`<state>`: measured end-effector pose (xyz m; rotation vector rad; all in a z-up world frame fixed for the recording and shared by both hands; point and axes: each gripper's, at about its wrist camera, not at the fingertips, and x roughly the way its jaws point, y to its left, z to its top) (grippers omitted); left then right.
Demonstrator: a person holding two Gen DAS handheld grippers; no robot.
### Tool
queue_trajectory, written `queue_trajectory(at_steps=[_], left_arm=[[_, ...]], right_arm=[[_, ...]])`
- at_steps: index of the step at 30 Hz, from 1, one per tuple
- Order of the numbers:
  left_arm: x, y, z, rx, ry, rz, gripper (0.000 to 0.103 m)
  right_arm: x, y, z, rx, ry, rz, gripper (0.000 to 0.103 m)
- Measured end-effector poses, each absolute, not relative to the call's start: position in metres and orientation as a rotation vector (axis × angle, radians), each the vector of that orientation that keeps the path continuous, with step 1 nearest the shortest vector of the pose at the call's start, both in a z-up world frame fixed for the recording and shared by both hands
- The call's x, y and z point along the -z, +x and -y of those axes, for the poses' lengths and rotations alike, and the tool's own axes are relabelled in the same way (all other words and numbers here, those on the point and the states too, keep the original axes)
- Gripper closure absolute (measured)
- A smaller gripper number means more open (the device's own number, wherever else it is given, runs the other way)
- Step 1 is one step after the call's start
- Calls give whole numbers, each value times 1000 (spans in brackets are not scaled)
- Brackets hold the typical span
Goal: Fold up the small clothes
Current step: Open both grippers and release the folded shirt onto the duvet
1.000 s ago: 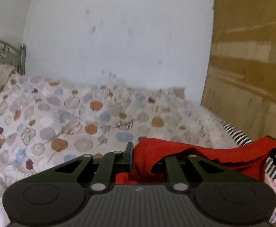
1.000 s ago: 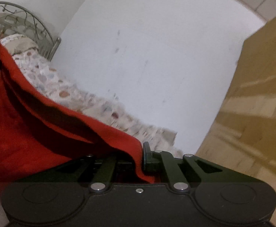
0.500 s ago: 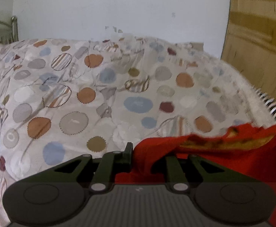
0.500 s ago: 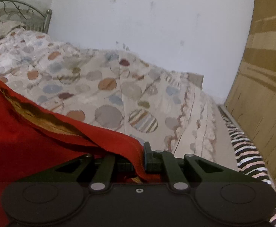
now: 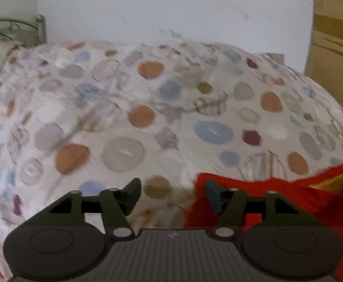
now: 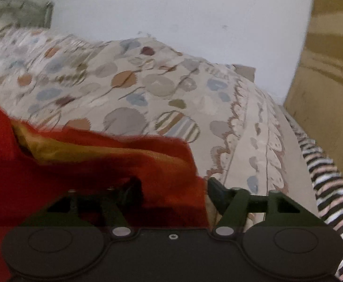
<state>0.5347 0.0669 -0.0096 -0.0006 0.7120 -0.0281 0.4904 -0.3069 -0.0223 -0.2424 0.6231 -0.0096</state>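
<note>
Red garment (image 6: 82, 169): soft, rumpled, with a yellow-orange lining or inner panel showing in a fold. It lies on the bed's spotted quilt (image 5: 124, 122).

Right wrist view alone shows a striped black-and-white cloth (image 6: 331, 188) along the bed's edge; left wrist view shows more open quilt.

Left gripper (image 5: 172, 192): jaws opening, released; the red edge touches the right-hand jaw, quilt visible in the gap. Right gripper (image 6: 173, 192): jaws opening, released; cloth drapes over the left-hand jaw and fills most of the gap.
</note>
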Motion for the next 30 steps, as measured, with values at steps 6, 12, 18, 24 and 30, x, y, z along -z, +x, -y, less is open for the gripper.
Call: queue_trajectory(at_steps=[6,12,18,24,30], left_arm=[[-2,524,-79,-26,-67,-677,2],[8,491,-65,70,-143,-634,1],[44,490,-37,-51,14,-662,1],[77,495,-54,-94,-90,-691,0],[79,489,-56,-94,-91,-667,0]], right_arm=[[15,493,332,68,-102,-625,16],[18,479,324,44,-138,-559,1],[41,480,327,313,-325,-489,1],[58,486,326,312,-356,-514,1],[55,489,355,219,-137,-578,1]])
